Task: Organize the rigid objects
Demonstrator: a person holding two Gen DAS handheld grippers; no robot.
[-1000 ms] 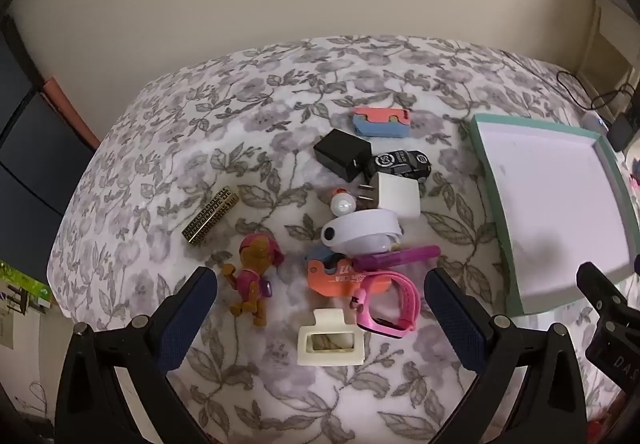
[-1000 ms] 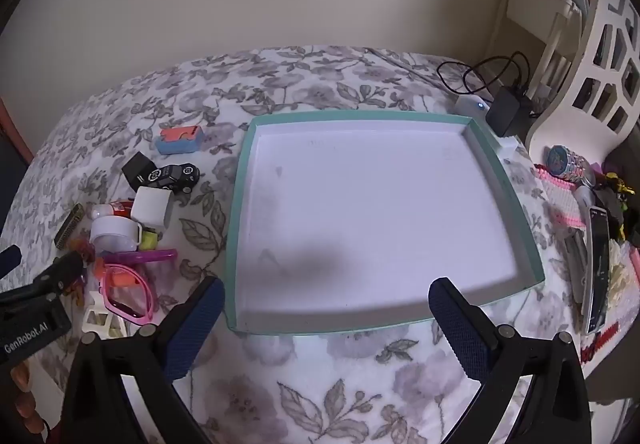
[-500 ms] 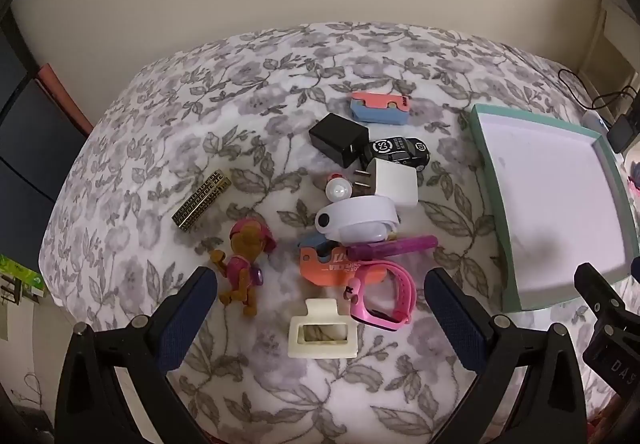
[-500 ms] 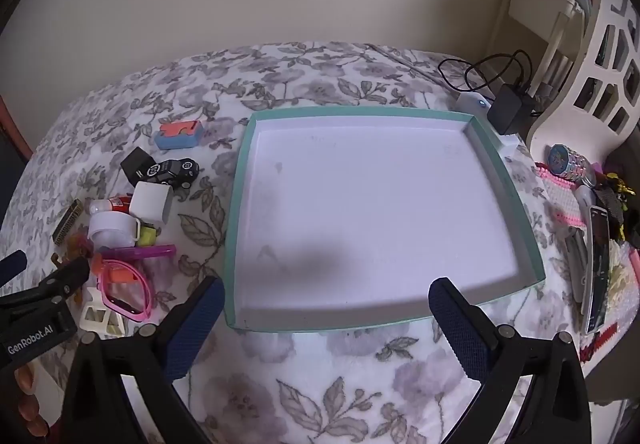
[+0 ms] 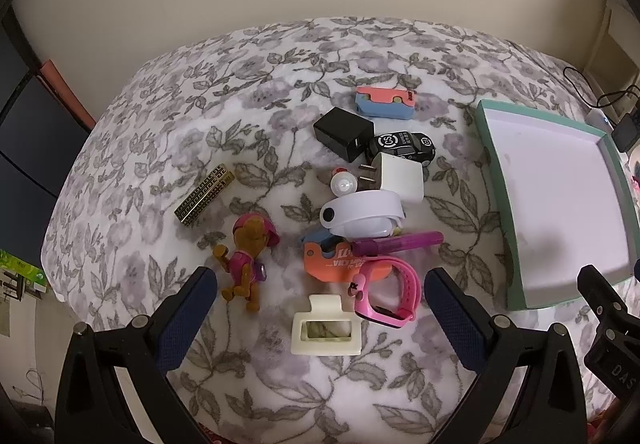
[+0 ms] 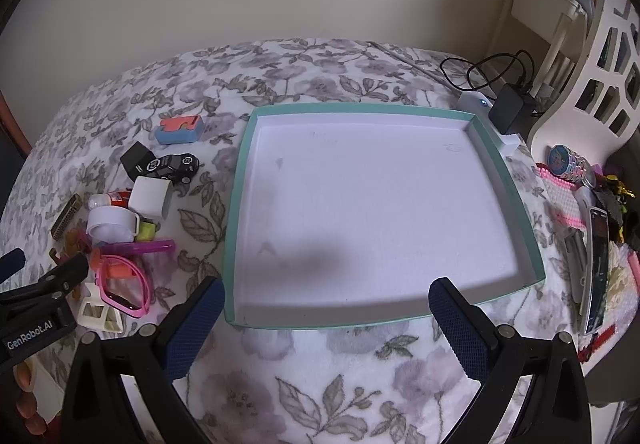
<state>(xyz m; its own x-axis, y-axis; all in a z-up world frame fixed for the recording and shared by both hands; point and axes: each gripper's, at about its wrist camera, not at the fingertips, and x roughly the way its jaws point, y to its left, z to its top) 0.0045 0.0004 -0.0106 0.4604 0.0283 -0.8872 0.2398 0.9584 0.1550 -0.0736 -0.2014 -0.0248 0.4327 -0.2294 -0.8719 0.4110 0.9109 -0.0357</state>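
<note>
Your left gripper [image 5: 320, 300] hangs with its blue-padded fingers [image 5: 188, 308] spread wide and nothing between them. Just ahead of the gap, low in the left wrist frame, lies the cream hair clip [image 5: 325, 331], with the pink watch [image 5: 390, 294] touching its right side. Above those, at the centre of the frame, the orange tag [image 5: 338, 264], the purple pen [image 5: 398, 242] and the white roll [image 5: 362, 214] sit piled together. Higher up come the white charger [image 5: 400, 178], the toy car [image 5: 404, 144], the black adapter [image 5: 344, 132] and the red-and-blue block [image 5: 386, 102]. To the left of the pile stand the pink dog figure [image 5: 248, 260] and the patterned gold bar [image 5: 204, 194], apart from the rest.

Your right gripper [image 6: 326, 308] is also wide, gripping nothing. It hovers over the near rim of the teal tray [image 6: 236, 212], which fills the centre of the right wrist frame; its white floor holds no objects. All the toys lie on the floral blanket [image 6: 320, 384] at the left of that frame, outside the tray. At the right edge, a dark remote [image 6: 596, 268] and a cable [image 6: 488, 68] lie beyond the tray.
</note>
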